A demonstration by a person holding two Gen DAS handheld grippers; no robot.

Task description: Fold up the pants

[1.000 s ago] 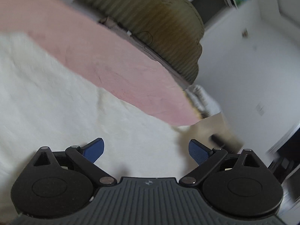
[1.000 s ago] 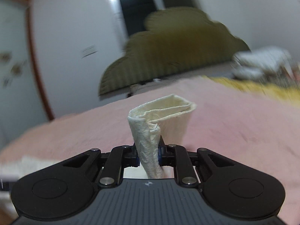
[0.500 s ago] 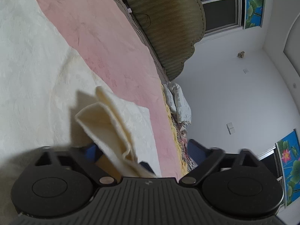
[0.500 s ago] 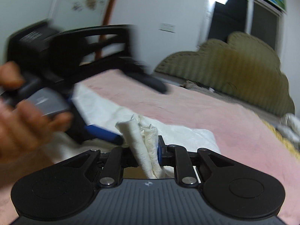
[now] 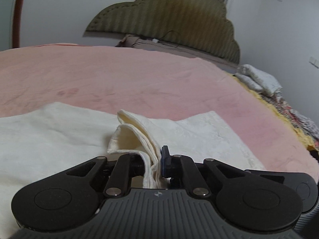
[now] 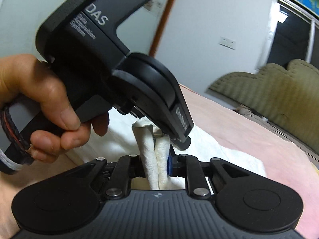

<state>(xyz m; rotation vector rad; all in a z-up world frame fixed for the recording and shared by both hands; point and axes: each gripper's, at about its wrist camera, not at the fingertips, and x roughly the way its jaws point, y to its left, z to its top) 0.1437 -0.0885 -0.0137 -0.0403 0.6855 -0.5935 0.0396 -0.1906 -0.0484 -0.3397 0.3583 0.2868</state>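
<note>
My left gripper (image 5: pixel 153 163) pinches a bunched fold of the cream pants (image 5: pixel 59 135); my right gripper (image 6: pixel 157 165) clamps another fold just beside it. The rest lies on the pink bed (image 5: pixel 139 75), open beyond.

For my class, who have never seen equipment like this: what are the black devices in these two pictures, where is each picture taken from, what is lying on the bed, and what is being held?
There is no robot here. A person holds a hand-operated two-finger gripper in each hand, and each gripper carries a wide-angle camera looking forward along its fingers. One picture comes from the left gripper, the other from the right gripper. The right camera also sees the left gripper's black body and the hand squeezing its handle.

On the bed lies a pink blanket, and on it cream-white pants. An olive headboard stands behind. Each gripper is shut on a bunched fold of the pants, close together, ready for folding.
</note>
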